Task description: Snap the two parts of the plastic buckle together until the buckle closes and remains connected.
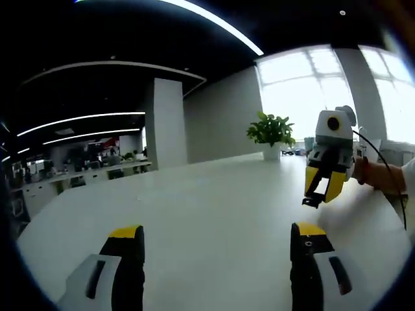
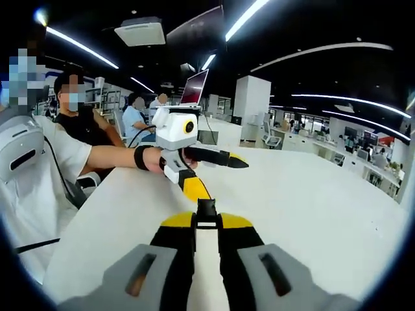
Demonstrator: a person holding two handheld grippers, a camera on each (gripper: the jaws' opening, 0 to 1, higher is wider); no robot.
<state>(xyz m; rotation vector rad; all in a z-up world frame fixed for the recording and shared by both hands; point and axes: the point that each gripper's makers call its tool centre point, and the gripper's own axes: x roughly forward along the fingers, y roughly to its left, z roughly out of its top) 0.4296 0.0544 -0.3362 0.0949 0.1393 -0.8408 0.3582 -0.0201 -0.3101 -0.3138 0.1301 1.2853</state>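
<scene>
Black plastic, one buckle part (image 1: 313, 194), sits pinched in our right gripper (image 1: 321, 188) far right over the white table (image 1: 207, 214). Our left gripper (image 1: 217, 243) gapes empty.

Nearer, the part (image 2: 206, 208) pokes from the closed right jaws; it could slip or twist, being held so shallowly.

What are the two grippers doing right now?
Left gripper: open, holding nothing.
Right gripper: shut on a small black buckle part.
</scene>
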